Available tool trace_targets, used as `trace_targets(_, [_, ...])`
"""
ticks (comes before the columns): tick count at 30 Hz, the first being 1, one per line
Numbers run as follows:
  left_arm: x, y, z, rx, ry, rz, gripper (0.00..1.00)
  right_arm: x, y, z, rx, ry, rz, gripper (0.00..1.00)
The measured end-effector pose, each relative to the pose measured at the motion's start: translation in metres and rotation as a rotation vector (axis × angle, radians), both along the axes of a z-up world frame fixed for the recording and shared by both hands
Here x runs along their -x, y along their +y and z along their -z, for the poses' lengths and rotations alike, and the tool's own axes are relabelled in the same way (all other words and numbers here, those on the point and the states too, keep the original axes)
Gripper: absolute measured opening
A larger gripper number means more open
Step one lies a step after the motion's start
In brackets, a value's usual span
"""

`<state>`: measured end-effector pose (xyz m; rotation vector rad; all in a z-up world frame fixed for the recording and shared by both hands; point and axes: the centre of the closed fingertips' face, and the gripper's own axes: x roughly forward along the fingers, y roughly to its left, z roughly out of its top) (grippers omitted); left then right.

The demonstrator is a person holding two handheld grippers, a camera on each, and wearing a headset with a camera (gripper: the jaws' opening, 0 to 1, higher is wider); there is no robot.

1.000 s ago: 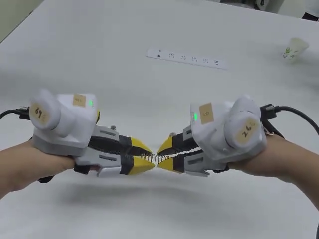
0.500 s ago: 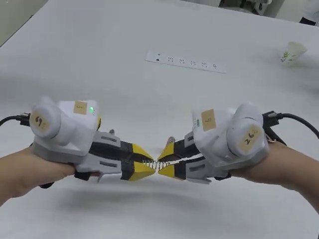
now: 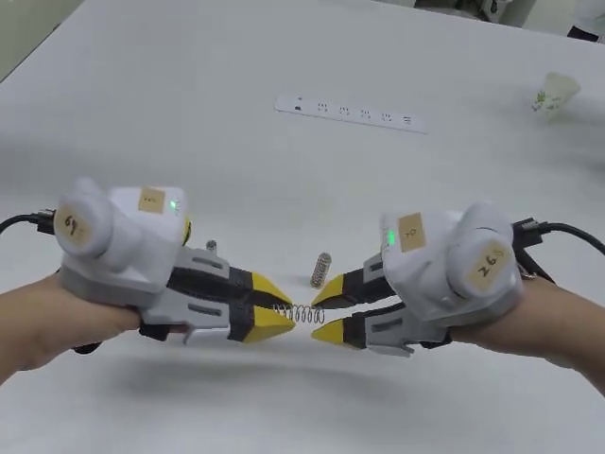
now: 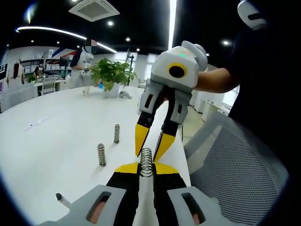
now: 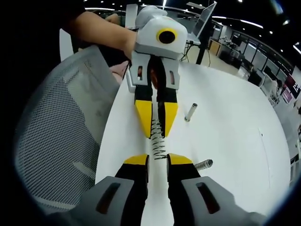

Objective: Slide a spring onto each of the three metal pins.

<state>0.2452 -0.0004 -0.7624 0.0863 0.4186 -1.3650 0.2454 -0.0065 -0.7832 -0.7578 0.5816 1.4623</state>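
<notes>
A short coil spring [image 3: 302,313] pokes out sideways from the yellow tips of my left gripper [image 3: 284,313], which is shut on it just above the white table [image 3: 284,189]. In the left gripper view the spring [image 4: 146,159] stands up from the closed jaws. My right gripper [image 3: 327,312] faces it, open, with the spring's free end [image 5: 159,146] between its spread tips. A pin wearing a spring [image 3: 321,270] stands just behind the tips. Another pin [image 3: 212,246] stands behind the left gripper. Two sprung pins [image 4: 101,154] [image 4: 116,133] and a bare pin [image 4: 59,197] show in the left gripper view.
A white power strip [image 3: 350,113] lies further back on the table, and a paper cup [image 3: 556,93] stands at the far right. A grey mesh chair [image 4: 230,160] sits beyond the table's near edge. Cables trail from both grippers.
My right gripper has opened and drawn back a little to the right, off the spring. The left gripper keeps hold of the spring and has barely moved.
</notes>
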Motion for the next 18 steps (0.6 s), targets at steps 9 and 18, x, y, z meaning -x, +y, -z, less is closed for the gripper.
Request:
trace_targets(9, [0.001, 0.0, 0.001, 0.004, 0.008, 0.004, 0.02, -0.001, 0.001, -0.003, -0.028, -0.009, 0.004, 0.08])
trace_targets(18, [0.002, 0.004, 0.009, -0.032, 0.002, 0.007, 0.02, 0.001, 0.008, -0.021, -0.053, -0.025, -0.032, 0.08])
